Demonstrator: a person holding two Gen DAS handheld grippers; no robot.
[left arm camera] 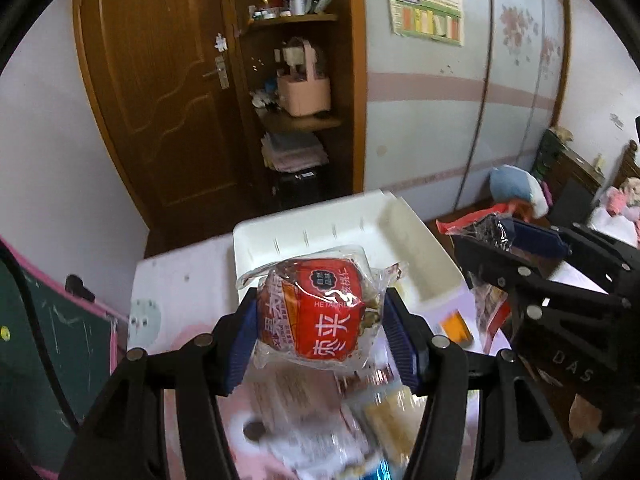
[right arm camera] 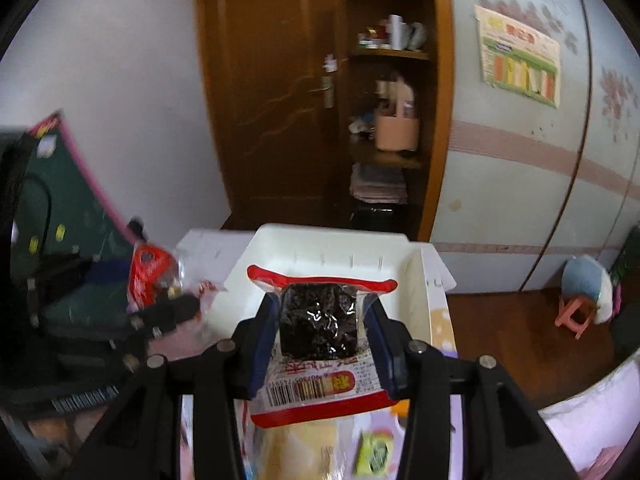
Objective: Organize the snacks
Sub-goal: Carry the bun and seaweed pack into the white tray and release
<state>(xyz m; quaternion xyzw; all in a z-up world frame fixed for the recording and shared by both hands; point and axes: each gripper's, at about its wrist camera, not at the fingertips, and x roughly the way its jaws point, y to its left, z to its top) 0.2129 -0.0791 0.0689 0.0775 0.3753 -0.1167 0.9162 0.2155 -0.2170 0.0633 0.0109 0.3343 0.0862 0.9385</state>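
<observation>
Above the pale table top (left arm camera: 180, 280), both grippers are seen raised, each with a packet clamped between its blue pads. Between the fingers of the left gripper (left arm camera: 320, 320) a red snack packet (left arm camera: 316, 312) with white lettering and a clear crinkled wrapper is held; the pads (left arm camera: 240, 344) are pressed against its two sides, and the packet is carried clear of the surface, in front of the near wall of the white storage box (left arm camera: 340, 224). The right gripper (right arm camera: 320, 332) is closed on a flat packet with a red border (right arm camera: 320, 340), through whose clear window a dark, glossy filling is seen, and a barcode is shown on its lower label; the packet is held upright, its top edge standing before the open white box (right arm camera: 416, 292). In the left wrist view the right gripper is noted at the right edge, beside the box, with its dark packet raised. In the right wrist view the left gripper is noted at the left edge with the red packet in its grip. Further snack packets (left arm camera: 360, 412) are seen lying blurred on the table beneath the grippers; their kinds cannot be told. Behind the table a brown wooden door (left arm camera: 160, 92), open shelves with a pink basket (left arm camera: 304, 92), and a wall poster (left arm camera: 428, 8) are recorded. A green chalkboard with a pink frame (left arm camera: 52, 340) is noted leaning at the left.
</observation>
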